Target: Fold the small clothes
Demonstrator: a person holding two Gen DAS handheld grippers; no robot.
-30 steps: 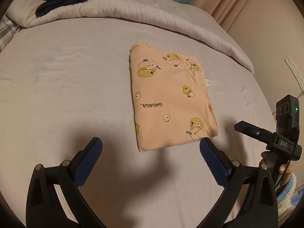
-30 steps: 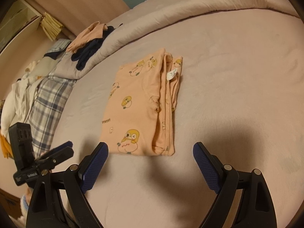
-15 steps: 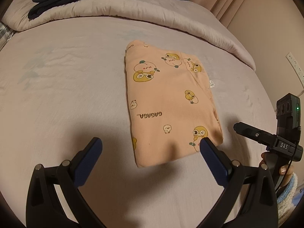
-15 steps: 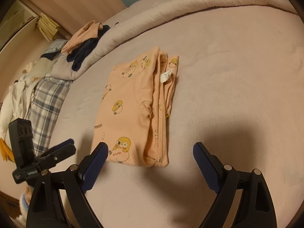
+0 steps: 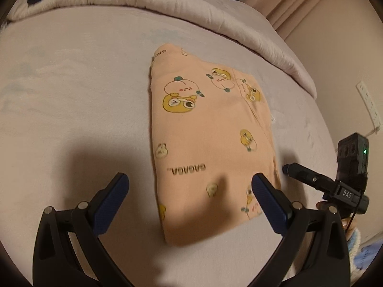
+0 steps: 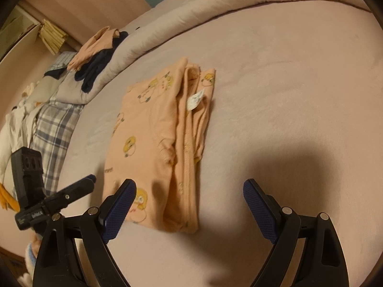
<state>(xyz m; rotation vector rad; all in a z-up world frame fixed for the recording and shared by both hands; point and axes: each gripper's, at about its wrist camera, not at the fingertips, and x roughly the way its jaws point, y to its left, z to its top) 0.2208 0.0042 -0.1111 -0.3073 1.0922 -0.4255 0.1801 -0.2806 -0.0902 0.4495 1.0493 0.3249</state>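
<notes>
A small peach garment (image 5: 205,138) printed with yellow cartoon ducks lies folded into a long rectangle on the pale bed sheet (image 5: 71,110). My left gripper (image 5: 189,191) is open and hovers above the garment's near end, with its right pad over the cloth and its left pad beyond the left edge. In the right wrist view the same garment (image 6: 153,138) shows its stacked folded edges and a white label (image 6: 195,100). My right gripper (image 6: 189,201) is open above the garment's near right corner. Neither gripper holds anything.
A rolled quilt (image 5: 182,4) runs along the far side of the bed. Dark and peach clothes (image 6: 100,55) are piled on it, with a plaid pillow (image 6: 55,129) further left. A wall socket strip (image 5: 368,105) is at the right.
Both grippers have moved forward and down toward the garment, which now reaches between their fingers. The garment itself has not moved.
</notes>
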